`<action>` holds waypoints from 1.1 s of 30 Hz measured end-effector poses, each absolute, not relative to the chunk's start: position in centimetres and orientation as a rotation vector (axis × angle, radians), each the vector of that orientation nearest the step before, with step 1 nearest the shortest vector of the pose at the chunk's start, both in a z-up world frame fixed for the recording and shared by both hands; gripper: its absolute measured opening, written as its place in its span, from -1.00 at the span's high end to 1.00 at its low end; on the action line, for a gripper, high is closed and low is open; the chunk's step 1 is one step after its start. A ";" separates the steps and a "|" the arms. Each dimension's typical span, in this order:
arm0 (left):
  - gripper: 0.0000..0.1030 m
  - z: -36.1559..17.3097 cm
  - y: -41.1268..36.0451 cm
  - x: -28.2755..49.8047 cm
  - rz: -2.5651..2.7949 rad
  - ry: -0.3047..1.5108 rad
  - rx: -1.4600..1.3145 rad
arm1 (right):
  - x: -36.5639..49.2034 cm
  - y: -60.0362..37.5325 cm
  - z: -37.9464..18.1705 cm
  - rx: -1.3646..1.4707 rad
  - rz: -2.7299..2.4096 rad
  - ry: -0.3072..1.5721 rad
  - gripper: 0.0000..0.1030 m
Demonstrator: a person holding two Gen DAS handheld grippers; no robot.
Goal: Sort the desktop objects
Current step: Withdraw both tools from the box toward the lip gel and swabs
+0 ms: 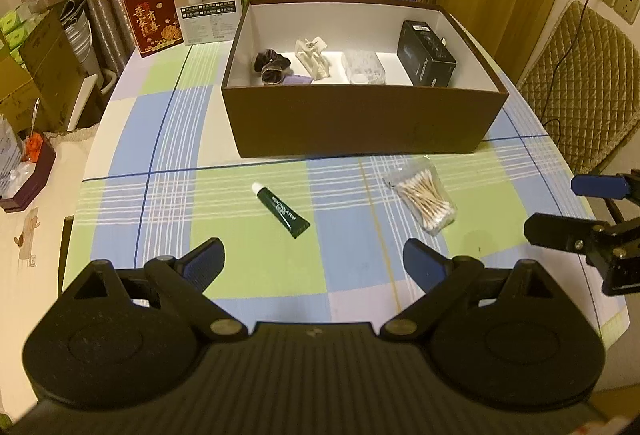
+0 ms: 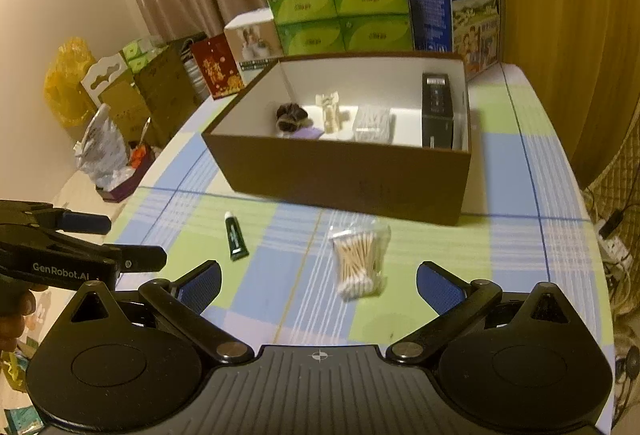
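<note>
Both of my tongs are released, empty, above the checked tablecloth: left gripper and right gripper, fingers spread wide. Landmark: the brown box. Just in front of it, apart, lie the green tube and, to the tube's right, the cotton-swab bag. Inside the box: a dark scrunchie, white clip, clear case, black carton.

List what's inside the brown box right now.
Inside the brown box: a dark scrunchie, a lilac pad, a cream clip, a clear plastic case, a black box. The front wall hides the nearest strip of floor.
</note>
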State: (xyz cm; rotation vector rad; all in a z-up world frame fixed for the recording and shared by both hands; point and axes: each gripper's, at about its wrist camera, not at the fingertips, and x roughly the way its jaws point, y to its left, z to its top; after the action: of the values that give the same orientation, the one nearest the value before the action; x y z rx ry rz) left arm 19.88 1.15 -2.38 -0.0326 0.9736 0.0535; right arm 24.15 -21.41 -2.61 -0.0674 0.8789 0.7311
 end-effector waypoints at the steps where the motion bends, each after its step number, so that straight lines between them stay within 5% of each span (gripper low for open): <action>1: -0.83 -2.4 1.1 19.8 0.057 0.976 -0.033 | 24.0 -21.5 -2.8 -0.068 0.732 0.885 -0.96; 33: -0.83 -6.4 1.5 18.0 0.062 1.078 -0.046 | 22.4 -19.7 -7.2 -0.117 0.722 1.028 -0.96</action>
State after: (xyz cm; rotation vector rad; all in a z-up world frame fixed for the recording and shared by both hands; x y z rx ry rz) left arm 18.01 1.45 -6.36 -0.0459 1.0775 0.0618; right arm 22.42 -19.67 -7.19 -0.1168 1.0281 0.7224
